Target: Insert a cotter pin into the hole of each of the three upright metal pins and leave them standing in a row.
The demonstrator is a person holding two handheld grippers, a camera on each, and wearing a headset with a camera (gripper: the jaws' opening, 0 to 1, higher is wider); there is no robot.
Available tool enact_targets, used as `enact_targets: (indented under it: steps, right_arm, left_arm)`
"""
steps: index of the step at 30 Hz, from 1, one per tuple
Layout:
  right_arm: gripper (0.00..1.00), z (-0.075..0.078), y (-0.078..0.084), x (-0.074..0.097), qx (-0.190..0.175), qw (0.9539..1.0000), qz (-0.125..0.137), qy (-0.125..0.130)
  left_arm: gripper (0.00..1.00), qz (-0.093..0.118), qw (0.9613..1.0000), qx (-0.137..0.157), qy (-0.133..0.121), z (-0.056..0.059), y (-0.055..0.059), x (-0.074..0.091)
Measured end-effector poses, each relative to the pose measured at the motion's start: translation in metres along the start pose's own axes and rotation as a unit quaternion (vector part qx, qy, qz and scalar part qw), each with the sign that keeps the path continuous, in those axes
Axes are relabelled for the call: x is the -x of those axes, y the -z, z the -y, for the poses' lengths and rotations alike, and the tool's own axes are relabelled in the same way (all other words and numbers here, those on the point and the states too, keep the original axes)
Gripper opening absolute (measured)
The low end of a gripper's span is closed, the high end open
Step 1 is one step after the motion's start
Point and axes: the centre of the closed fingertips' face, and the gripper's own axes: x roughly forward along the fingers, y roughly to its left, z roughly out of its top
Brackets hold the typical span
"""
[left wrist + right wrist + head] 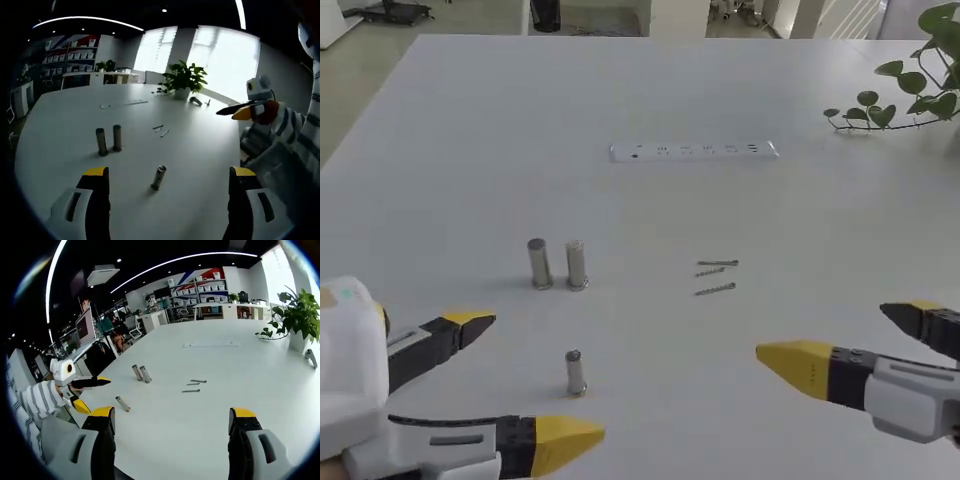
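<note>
Yellow-tipped wedge fingers [560, 437] wide apart, near three smooth cylindrical metal pins [575, 372]

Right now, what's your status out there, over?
Left gripper and right gripper: jaws open, empty. Metal pins upright, two paired, one apart. Cotter pins loose, none inserted. Nothing blocking.

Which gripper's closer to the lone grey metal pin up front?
Left. The left gripper is open right beside the lone grey metal pin, which sits just ahead of its jaw gap. The right gripper is far off to the pin's right, nearer the cotter pins.
</note>
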Motion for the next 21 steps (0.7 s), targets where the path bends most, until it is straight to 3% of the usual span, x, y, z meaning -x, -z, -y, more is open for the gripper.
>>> enact_targets:
  steps: [5,11,21]
  right_arm:
    - [0.93,0.005,-0.001,-0.003,0.019,0.9997,-0.014,0.005]
    - [0.88,0.003,-0.009,-0.010,0.026,0.9995,-0.014,-0.010]
    - [0.86,0.003,-0.020,-0.027,0.071,0.9963,-0.036,-0.033]
  left_arm:
    - [0.99,-0.003,1.0000,0.001,-0.004,0.001,0.003,0.007]
    - [0.99,-0.017,0.9998,0.005,0.006,0.008,0.013,0.013]
    - [0.99,-0.010,0.9997,0.022,0.004,0.016,0.017,0.021]
